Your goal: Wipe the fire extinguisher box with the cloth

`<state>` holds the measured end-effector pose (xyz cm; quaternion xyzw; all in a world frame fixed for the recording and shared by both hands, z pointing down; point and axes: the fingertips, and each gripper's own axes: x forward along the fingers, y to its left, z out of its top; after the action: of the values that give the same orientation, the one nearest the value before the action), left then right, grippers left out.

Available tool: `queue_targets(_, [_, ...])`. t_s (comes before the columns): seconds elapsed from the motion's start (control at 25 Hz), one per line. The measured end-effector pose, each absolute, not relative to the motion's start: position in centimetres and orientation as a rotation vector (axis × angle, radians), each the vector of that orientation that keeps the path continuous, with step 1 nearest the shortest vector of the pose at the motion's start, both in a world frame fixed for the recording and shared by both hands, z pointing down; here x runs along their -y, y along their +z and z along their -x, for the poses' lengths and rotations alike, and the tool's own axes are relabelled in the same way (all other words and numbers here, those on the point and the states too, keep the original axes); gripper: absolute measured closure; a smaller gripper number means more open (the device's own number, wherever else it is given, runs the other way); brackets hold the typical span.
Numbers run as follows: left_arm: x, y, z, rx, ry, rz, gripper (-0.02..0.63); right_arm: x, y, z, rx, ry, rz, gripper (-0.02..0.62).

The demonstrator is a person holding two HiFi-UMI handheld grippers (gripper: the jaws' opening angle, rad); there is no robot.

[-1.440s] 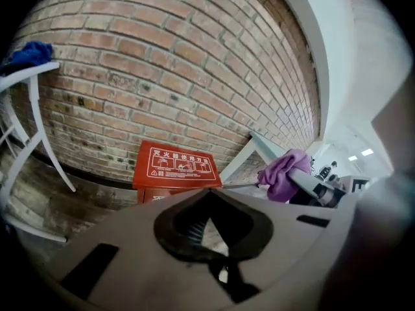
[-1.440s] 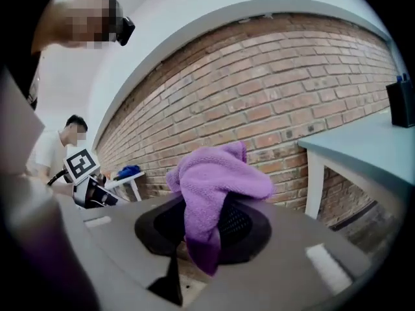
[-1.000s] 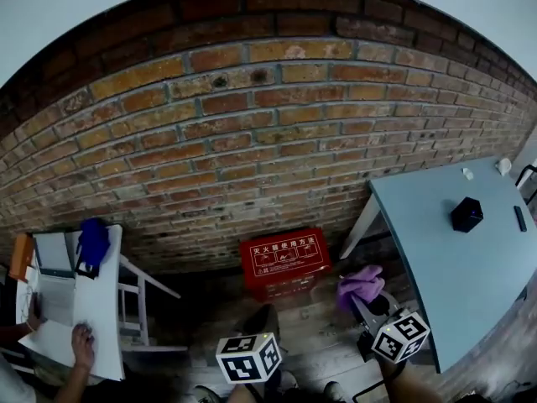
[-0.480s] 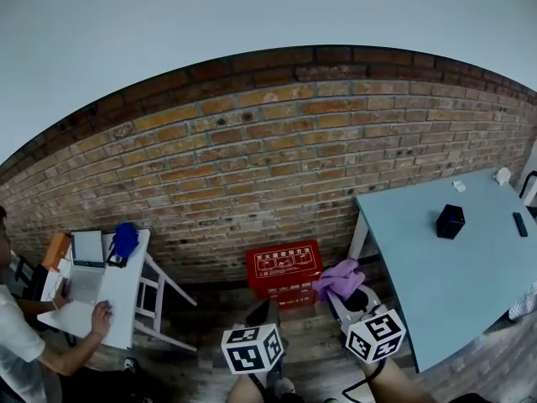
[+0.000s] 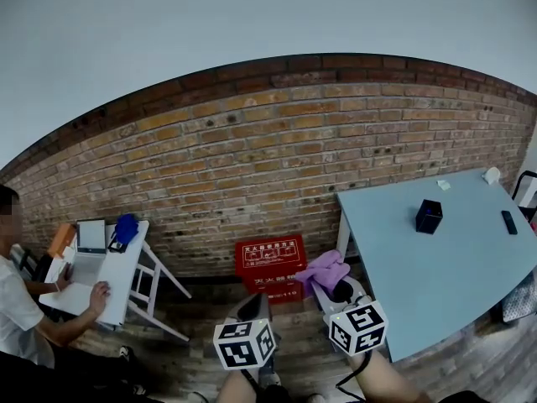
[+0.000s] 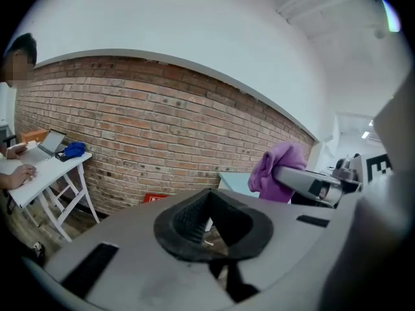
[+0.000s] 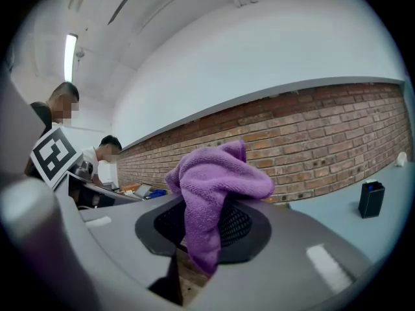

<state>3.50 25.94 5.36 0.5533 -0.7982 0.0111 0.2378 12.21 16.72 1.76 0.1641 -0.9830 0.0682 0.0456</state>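
- Fire extinguisher box (image 5: 270, 259): red, white print on top, on the floor at the foot of the brick wall, ahead of both grippers and roughly between them.
- Brick wall (image 5: 277, 158): straight ahead of both grippers, white plaster above.
- Pale blue table (image 5: 436, 267): to the right of the right gripper, left edge just beside it.
- White desk (image 5: 113, 280): well apart to the left of the left gripper, carrying an open laptop (image 5: 84, 257), a blue object (image 5: 126, 227) and an orange object (image 5: 60, 240).
- Seated person (image 5: 17, 309): at that desk, one hand flat on the desktop.
- Left gripper (image 5: 254, 307): jaws closed together and empty, aimed towards the wall, over the wooden floor (image 5: 201, 326).
- Right gripper (image 5: 336, 289): just right of the left gripper, jaws clamped on the purple cloth.
- Purple cloth (image 7: 214, 186): bunched, bulging above the right gripper's jaws and hanging down through them; overlapping the box's right edge in the head view, contact impossible to judge.
- Small black container (image 5: 429, 216): upright on the table, ahead and to the right of the right gripper, well apart from it.
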Motion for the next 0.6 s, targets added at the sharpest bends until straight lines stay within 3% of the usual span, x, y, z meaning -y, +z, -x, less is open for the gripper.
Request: queue_targets(0.6, [-26.3,3.1,-7.3,2.227,0.054,-1.565,0.600,-18.1,0.4,-14.5,3.041,0.198,-0.422,0.502])
